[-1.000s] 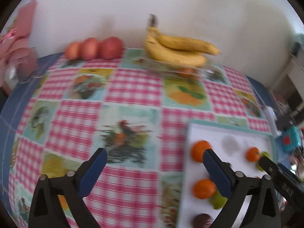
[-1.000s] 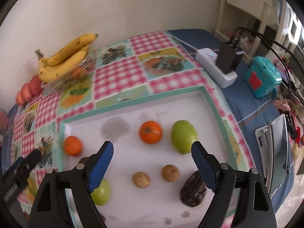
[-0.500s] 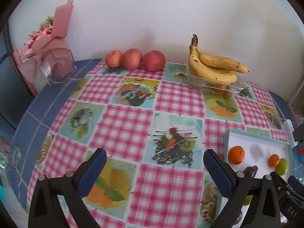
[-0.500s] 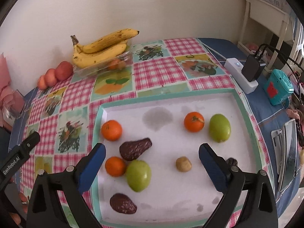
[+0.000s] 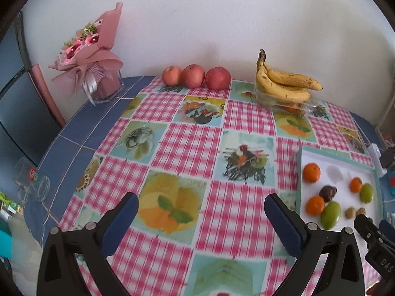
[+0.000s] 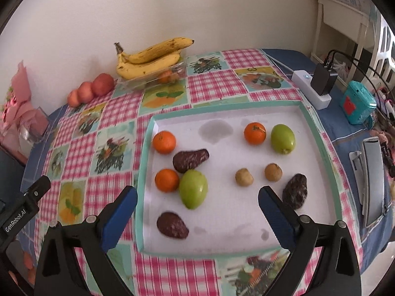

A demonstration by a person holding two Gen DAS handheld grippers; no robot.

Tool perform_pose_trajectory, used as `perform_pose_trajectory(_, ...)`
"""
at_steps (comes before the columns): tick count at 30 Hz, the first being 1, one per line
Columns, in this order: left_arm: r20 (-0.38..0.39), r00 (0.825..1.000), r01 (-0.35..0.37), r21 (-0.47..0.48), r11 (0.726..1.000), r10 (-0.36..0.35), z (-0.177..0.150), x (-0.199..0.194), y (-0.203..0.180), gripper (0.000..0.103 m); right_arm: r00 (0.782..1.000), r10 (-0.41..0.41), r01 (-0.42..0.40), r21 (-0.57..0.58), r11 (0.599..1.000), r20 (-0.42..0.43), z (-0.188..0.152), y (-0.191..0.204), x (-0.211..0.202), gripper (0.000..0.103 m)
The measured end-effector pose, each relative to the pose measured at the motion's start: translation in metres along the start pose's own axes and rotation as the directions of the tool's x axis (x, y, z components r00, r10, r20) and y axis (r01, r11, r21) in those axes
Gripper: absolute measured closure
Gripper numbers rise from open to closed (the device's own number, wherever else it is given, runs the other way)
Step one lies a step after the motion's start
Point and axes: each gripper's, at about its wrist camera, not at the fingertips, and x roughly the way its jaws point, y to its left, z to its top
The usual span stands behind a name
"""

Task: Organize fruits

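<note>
A white tray with a teal rim [image 6: 318,133] lies on the checked tablecloth and holds oranges [image 6: 164,142], green mangoes [image 6: 193,188], dark avocados [image 6: 190,159] and two small brown fruits [image 6: 244,177]. My right gripper [image 6: 197,209] hovers open above the tray's near half, nothing between its fingers. My left gripper [image 5: 201,218] hangs open over bare tablecloth left of the tray [image 5: 300,172]. Bananas [image 5: 284,83] rest on a clear box by the wall, and three red apples [image 5: 195,76] sit to their left.
A pink bouquet in a clear vase [image 5: 98,74] stands at the back left. An empty glass jar [image 5: 32,185] lies at the left table edge. A white power strip with a black plug [image 6: 313,86], a teal box [image 6: 358,103] and a flat grey device [image 6: 372,180] sit right of the tray.
Both grippers have pulled back and risen, so more of the table and the whole tray show. The right jaws have spread wider. No fruit has moved.
</note>
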Motion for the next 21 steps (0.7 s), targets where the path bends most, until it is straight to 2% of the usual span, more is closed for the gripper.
perform_pose_trajectory(7,-0.045,0.999,-0.016,0.042,0.999,0.018,-0.021,-0.010,0.012,0.000,1.000,-0.013,0.014,-0.050,0.999,0.003,-0.019,0.005,-0.020,0.005)
perform_pose_trajectory(13,-0.057,0.998,0.026,0.068,0.997,-0.022,-0.030,-0.022,0.016,0.000,1.000,0.011,-0.010,-0.056,0.998,0.011,-0.030,0.006,-0.032,0.005)
perform_pose_trajectory(21,-0.069,0.997,-0.011,0.123,0.992,0.020,-0.039,-0.024,0.016,0.000,1.000,0.001,-0.001,-0.063,0.998,0.005,-0.047,0.003,-0.041,0.005)
